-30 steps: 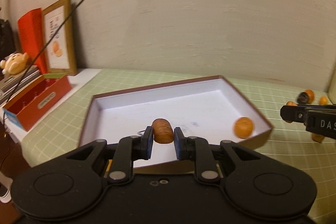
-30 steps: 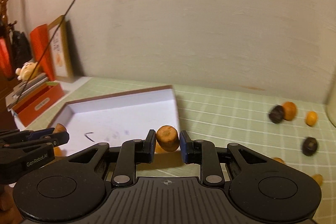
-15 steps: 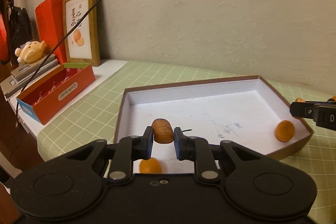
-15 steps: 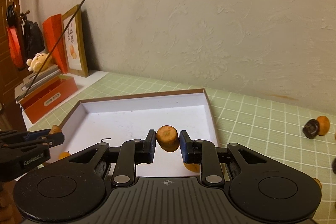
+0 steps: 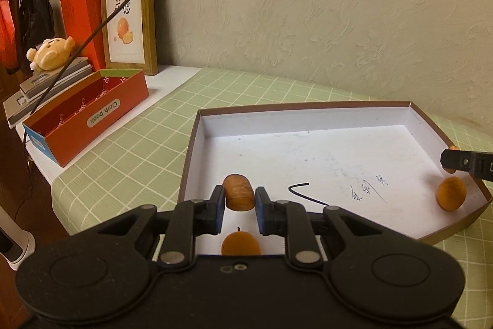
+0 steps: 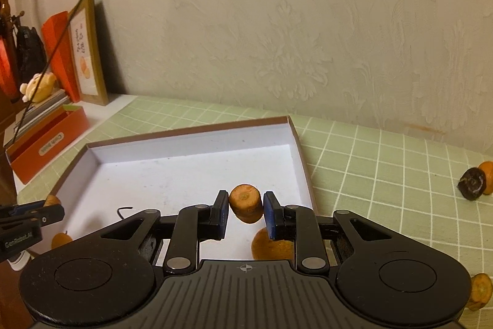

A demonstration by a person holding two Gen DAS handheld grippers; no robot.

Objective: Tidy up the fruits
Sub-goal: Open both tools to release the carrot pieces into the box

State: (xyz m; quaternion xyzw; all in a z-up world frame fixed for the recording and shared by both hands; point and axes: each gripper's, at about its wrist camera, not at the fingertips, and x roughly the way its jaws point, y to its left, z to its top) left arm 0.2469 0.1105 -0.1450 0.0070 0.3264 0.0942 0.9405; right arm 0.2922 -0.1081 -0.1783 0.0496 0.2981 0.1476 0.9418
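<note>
- Left gripper (image 5: 238,207): held low and level over the near-left part of the shallow white cardboard box with brown rim (image 5: 308,106), pads clamped on a small brown-orange oblong fruit (image 5: 238,195) raised above the box floor.
- Right gripper (image 6: 245,213): held level over the box's near-right corner, pads closed on a stubby orange fruit with a flat cut end (image 6: 245,202), which is clear of the floor.
- Loose round orange fruit (image 5: 240,243): on the box floor under the left gripper; a second orange fruit (image 5: 450,193) lies in the right corner.
- Green checked worktop (image 6: 385,174): carries a dark shrivelled fruit (image 6: 471,188) touching an orange one, well right of the box.
- Open red carton (image 5: 89,116): left of the box.
</note>
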